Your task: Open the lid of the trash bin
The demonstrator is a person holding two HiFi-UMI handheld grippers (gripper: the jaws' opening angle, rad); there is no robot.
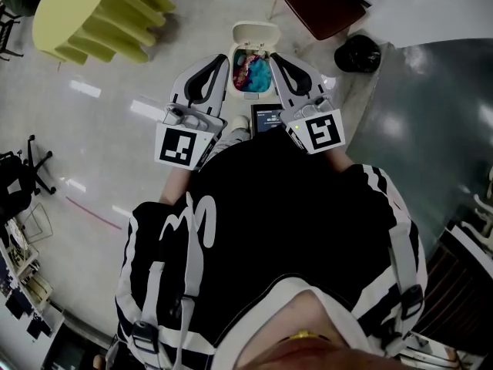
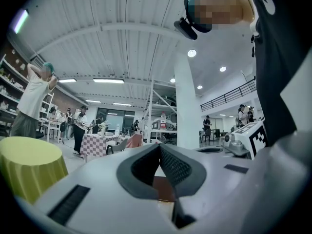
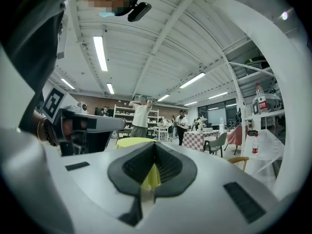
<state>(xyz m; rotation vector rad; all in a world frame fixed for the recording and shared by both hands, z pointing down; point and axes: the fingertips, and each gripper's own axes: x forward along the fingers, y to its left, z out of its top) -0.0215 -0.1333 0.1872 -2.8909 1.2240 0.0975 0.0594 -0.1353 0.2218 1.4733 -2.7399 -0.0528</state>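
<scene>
The white trash bin [image 1: 240,89] stands on the floor ahead of my feet, its lid [image 1: 255,34] tipped up and back. Blue and pink rubbish [image 1: 253,72] shows inside. My left gripper [image 1: 223,60] hangs at the bin's left rim and my right gripper [image 1: 275,58] at its right rim, both above it. In the left gripper view the left gripper [image 2: 159,146] has its pads pressed together with nothing between them. The right gripper [image 3: 155,145] looks the same in its own view. Both gripper views face out across the room, so the bin is hidden in them.
A yellow-green ribbed round stool [image 1: 100,14] stands far left, a dark red chair [image 1: 320,2] and a black round object [image 1: 357,52] far right. A grey table [image 1: 431,122] fills the right side. A dark screen-like panel [image 1: 266,118] lies by the bin. People stand across the room.
</scene>
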